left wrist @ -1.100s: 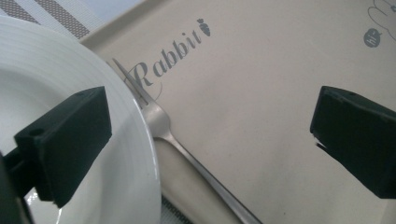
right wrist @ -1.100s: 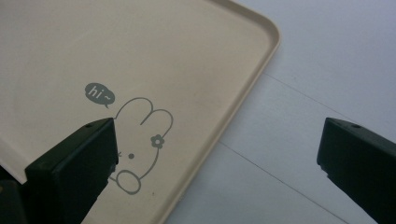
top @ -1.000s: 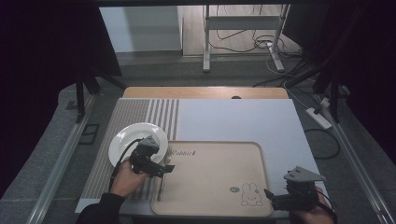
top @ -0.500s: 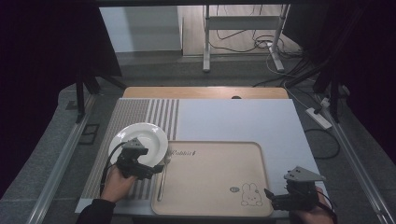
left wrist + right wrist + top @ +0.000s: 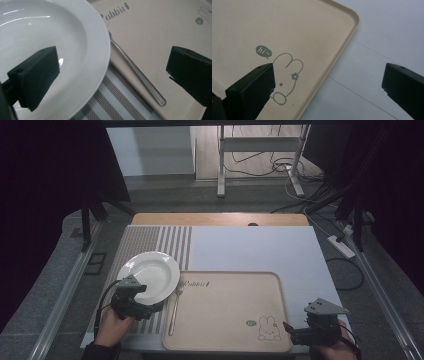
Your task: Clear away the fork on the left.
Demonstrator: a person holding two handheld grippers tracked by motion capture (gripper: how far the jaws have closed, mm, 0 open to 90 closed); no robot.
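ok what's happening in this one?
A person works two handheld grippers at a table. The left gripper hangs open beside the near rim of a round white plate lying on a striped placemat. A slim metal spoon rests along the left edge of a beige rabbit-print tray. The right gripper, also open, hovers at the tray's near right corner, holding nothing.

The plate [image 5: 62,50] hides the spoon's [image 5: 136,72] bowl (left gripper view).

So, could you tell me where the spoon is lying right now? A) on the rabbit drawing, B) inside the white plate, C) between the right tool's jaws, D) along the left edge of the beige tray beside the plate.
D: the spoon lies along the left edge of the tray, just right of the plate.
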